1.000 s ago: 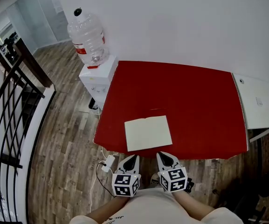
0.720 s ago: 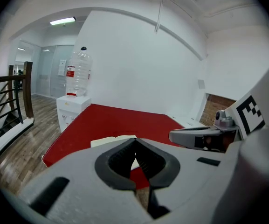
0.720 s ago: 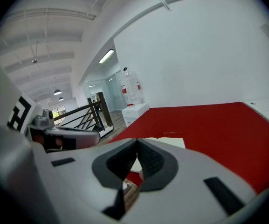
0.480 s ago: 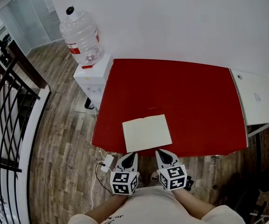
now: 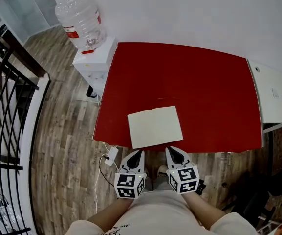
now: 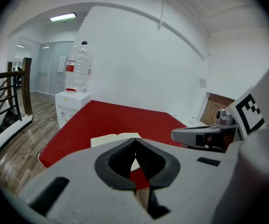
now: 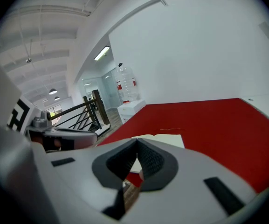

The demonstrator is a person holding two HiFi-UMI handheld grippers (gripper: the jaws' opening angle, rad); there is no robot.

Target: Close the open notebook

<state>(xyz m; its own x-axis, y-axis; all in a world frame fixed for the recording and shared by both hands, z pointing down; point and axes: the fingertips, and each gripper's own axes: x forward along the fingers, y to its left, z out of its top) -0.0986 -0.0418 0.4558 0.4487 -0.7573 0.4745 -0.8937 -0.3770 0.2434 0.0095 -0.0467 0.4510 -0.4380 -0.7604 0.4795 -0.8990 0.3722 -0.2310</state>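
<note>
An open notebook (image 5: pixel 155 126) with blank cream pages lies flat near the front edge of the red table (image 5: pixel 194 77). It also shows ahead of the jaws in the left gripper view (image 6: pixel 112 138) and the right gripper view (image 7: pixel 166 139). My left gripper (image 5: pixel 137 153) and right gripper (image 5: pixel 172 151) hang side by side just off the table's front edge, pointing at the notebook and apart from it. Both are shut with nothing between the tips, as seen on the left gripper (image 6: pixel 135 142) and the right gripper (image 7: pixel 137 142).
A white water dispenser (image 5: pixel 94 58) carrying a large bottle (image 5: pixel 79 21) stands at the table's left. A white side table (image 5: pixel 277 94) adjoins on the right. A black railing (image 5: pixel 9 106) runs far left. A power strip (image 5: pixel 111 156) lies on the wood floor.
Both grippers have crept a little forward toward the table's front edge and the notebook. The head view has shifted with them. The notebook has not moved.
</note>
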